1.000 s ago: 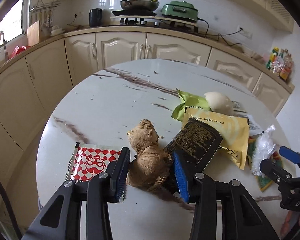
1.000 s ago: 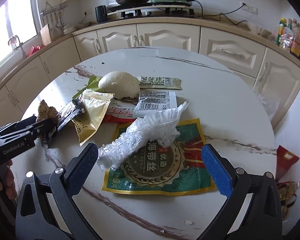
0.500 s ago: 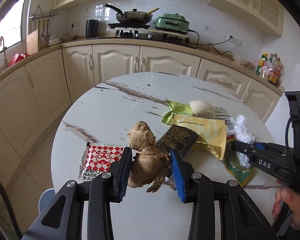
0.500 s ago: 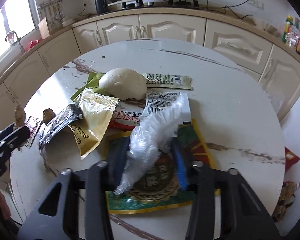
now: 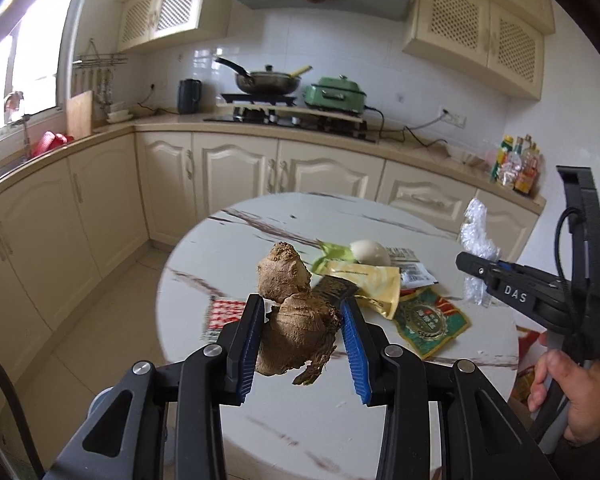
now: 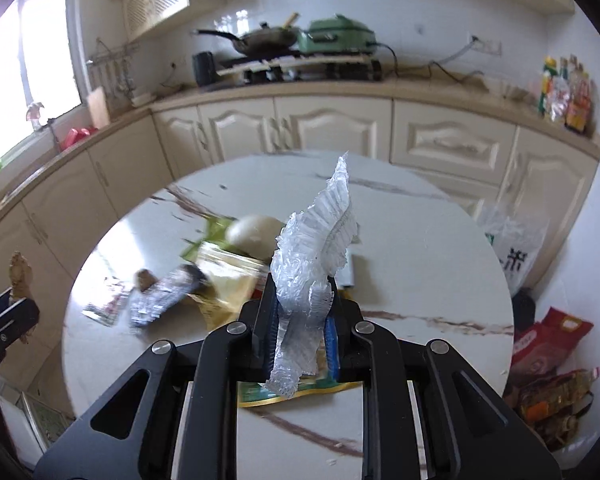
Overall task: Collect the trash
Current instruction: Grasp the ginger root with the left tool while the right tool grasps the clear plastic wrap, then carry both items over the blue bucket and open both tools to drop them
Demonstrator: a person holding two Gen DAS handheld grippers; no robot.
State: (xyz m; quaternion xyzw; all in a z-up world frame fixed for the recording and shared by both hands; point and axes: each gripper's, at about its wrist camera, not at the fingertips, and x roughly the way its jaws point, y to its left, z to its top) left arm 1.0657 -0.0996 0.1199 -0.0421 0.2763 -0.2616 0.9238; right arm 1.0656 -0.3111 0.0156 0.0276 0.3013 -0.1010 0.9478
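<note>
My left gripper [image 5: 302, 320] is shut on a knobbly piece of ginger root [image 5: 294, 312] and holds it above the round marble table [image 5: 260, 416]. My right gripper [image 6: 302, 320] is shut on a crumpled clear plastic wrapper [image 6: 314, 264], lifted off the table; it also shows in the left wrist view [image 5: 478, 240]. On the table lie a yellow packet [image 5: 374, 284], a black packet [image 5: 334, 290], a green seaweed packet [image 5: 432, 322], a red checked packet [image 5: 224, 314] and a white bun [image 5: 370, 252].
Cream kitchen cabinets [image 5: 236, 184] ring the table, with a stove and pan [image 5: 266, 82] on the counter. Bags [image 6: 548, 352] lie on the floor right of the table. A white plastic bag [image 6: 514, 248] hangs by the right cabinets.
Both grippers have risen from the table: the left lifted the ginger, the right shut on the plastic wrapper and lifted it. The table looks farther below.
</note>
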